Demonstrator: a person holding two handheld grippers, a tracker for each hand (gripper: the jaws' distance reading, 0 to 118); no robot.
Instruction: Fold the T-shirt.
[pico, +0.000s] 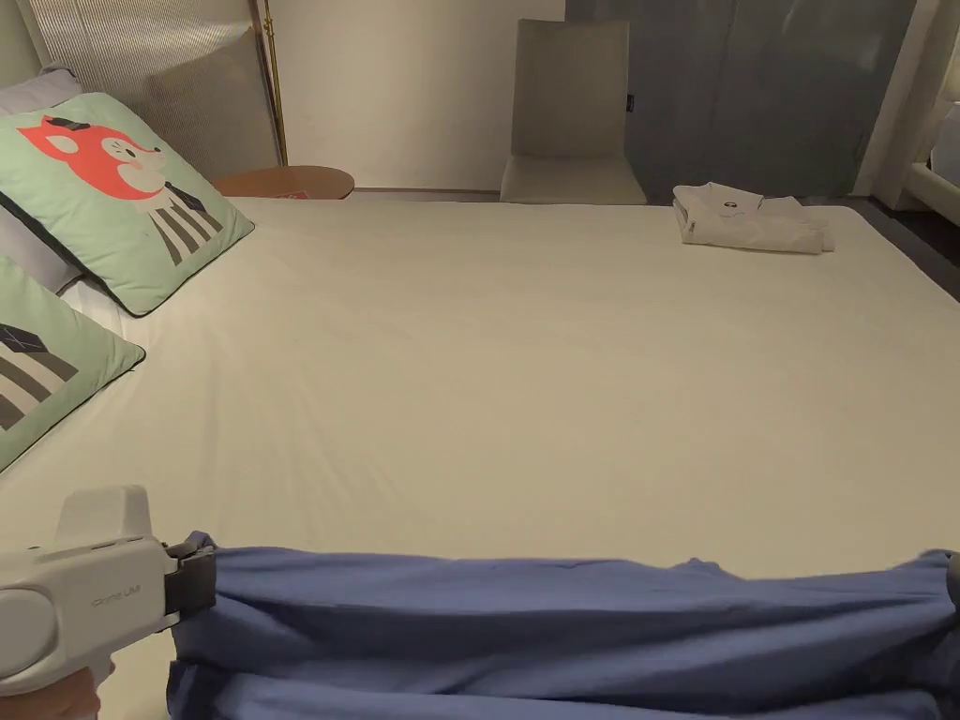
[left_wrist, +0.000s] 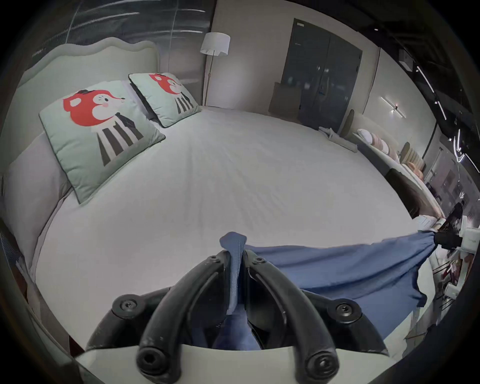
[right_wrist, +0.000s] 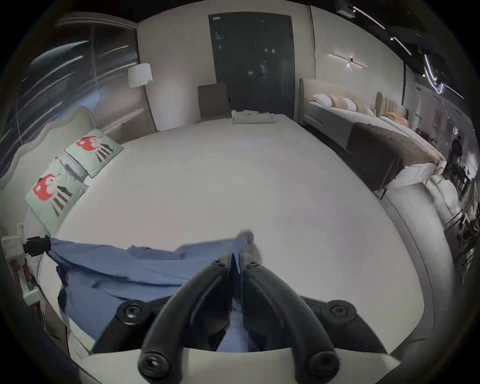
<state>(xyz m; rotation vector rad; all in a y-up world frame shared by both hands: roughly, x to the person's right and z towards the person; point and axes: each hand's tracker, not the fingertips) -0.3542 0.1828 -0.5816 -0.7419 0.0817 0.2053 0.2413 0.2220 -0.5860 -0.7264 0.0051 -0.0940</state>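
A blue T-shirt (pico: 562, 628) is held stretched along the near edge of the bed (pico: 525, 375), a corner clamped between both jaws of the left gripper (left_wrist: 236, 256) and another between those of the right gripper (right_wrist: 235, 256). Faint lettering is seen on the left gripper's white body, too blurred to be read. A folded white garment (pico: 745, 218) lies at the far corner, and two fox-print cushions (pico: 112, 192) are propped at the left.

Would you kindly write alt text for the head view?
A blue T-shirt is stretched across the near edge of a white bed, the left gripper clamping its left end. Two fox cushions lie at left; a folded white garment sits far right.
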